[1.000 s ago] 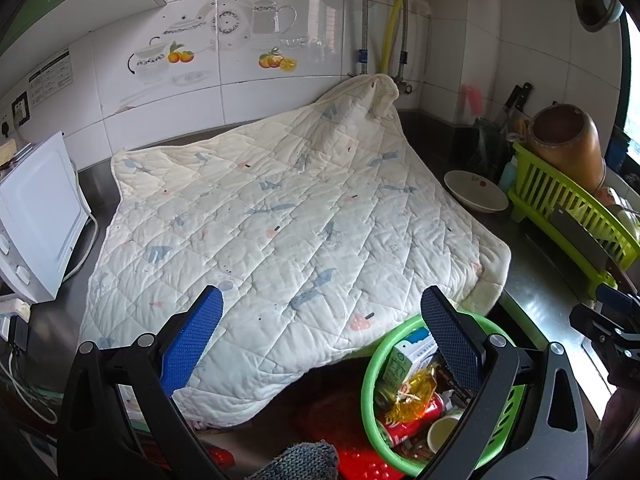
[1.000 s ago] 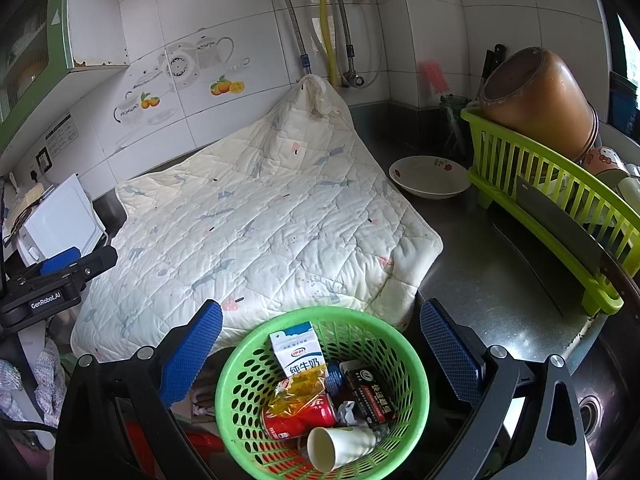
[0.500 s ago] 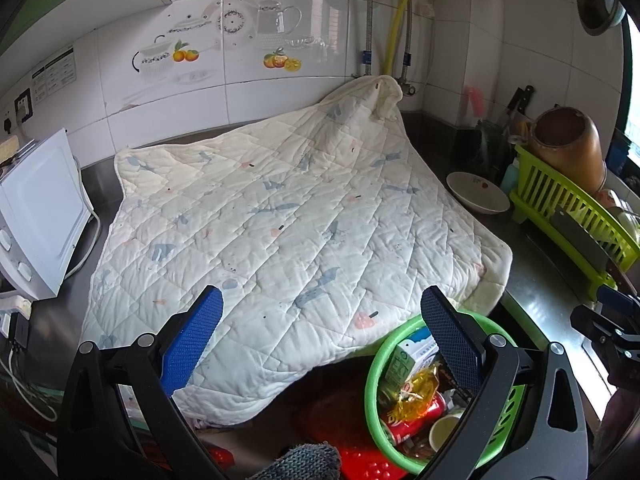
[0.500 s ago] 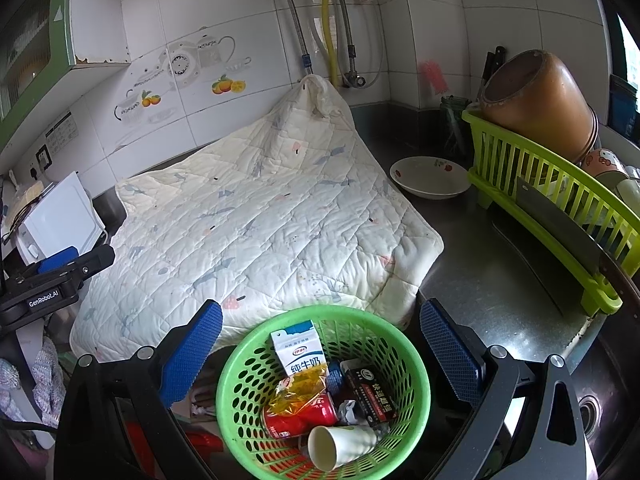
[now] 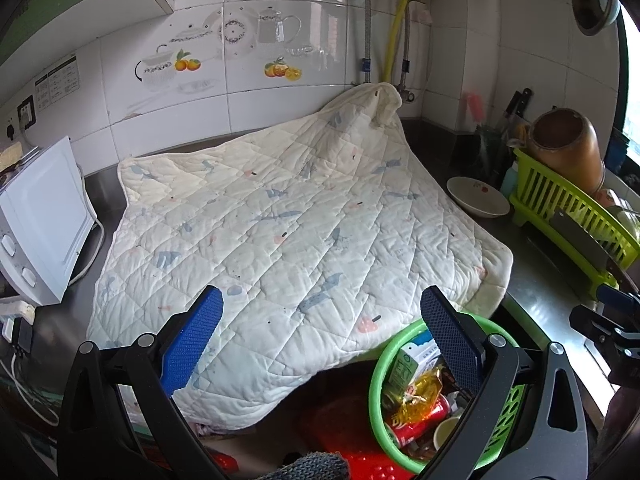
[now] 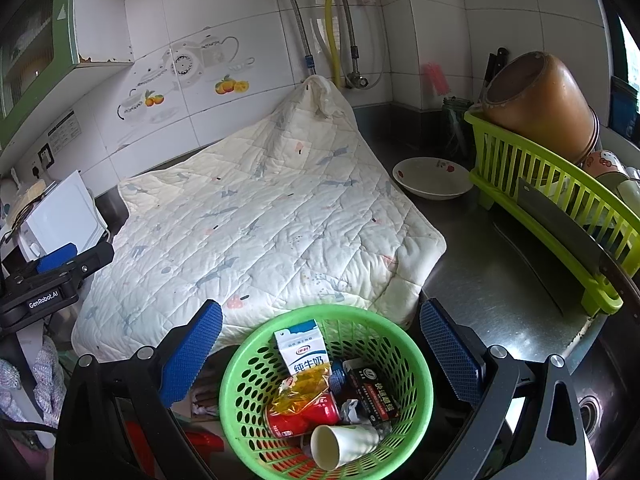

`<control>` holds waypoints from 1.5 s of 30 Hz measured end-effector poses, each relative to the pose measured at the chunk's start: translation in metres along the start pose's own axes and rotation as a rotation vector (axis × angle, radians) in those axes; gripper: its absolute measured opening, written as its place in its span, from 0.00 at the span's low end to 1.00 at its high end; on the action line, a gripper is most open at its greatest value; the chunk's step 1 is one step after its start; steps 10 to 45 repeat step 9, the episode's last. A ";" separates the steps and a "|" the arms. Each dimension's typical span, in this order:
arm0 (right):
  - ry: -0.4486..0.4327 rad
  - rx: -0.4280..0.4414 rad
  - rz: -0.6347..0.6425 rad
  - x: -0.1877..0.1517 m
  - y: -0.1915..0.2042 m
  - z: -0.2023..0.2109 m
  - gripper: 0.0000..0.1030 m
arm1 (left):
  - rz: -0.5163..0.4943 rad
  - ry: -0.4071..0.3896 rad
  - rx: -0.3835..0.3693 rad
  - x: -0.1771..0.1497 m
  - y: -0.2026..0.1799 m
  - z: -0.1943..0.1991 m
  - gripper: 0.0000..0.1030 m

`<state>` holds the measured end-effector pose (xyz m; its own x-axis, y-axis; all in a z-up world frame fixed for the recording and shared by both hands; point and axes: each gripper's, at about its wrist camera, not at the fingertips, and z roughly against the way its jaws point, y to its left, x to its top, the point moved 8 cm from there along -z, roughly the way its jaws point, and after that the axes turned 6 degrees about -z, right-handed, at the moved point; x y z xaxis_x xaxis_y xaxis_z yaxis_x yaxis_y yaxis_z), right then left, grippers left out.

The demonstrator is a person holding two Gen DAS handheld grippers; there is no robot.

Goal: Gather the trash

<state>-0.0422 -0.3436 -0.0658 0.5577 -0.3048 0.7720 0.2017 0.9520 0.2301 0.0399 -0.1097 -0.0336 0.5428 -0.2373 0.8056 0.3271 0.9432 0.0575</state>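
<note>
With both grippers, left (image 5: 320,340) and right (image 6: 320,348), wide open and empty above the full basket (image 6: 326,394), you seem finished; check the quilt (image 6: 256,232) for missed trash.

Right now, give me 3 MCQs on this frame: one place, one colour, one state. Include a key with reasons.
1. Where does the milk carton lie?
A. in the dish rack
B. in the green basket
C. on the quilt

2. What colour is the soda can in the basket?
A. red
B. blue
C. silver

3. How is the right gripper?
A. shut on the paper cup
B. shut on the basket rim
C. open, holding nothing

Key:
1 B, the carton stands among the trash inside the basket.
2 A, the can's body is red under the yellow wrapper.
3 C, its blue fingers stand wide apart on either side of the basket, and the paper cup lies free.
</note>
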 end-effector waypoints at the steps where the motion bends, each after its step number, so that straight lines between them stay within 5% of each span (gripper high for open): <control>1: 0.000 0.000 0.001 0.000 0.000 0.000 0.93 | 0.002 0.003 -0.001 0.000 0.000 0.000 0.95; 45: 0.007 0.002 0.006 -0.001 0.005 -0.001 0.93 | 0.014 0.019 -0.005 -0.003 0.000 -0.004 0.95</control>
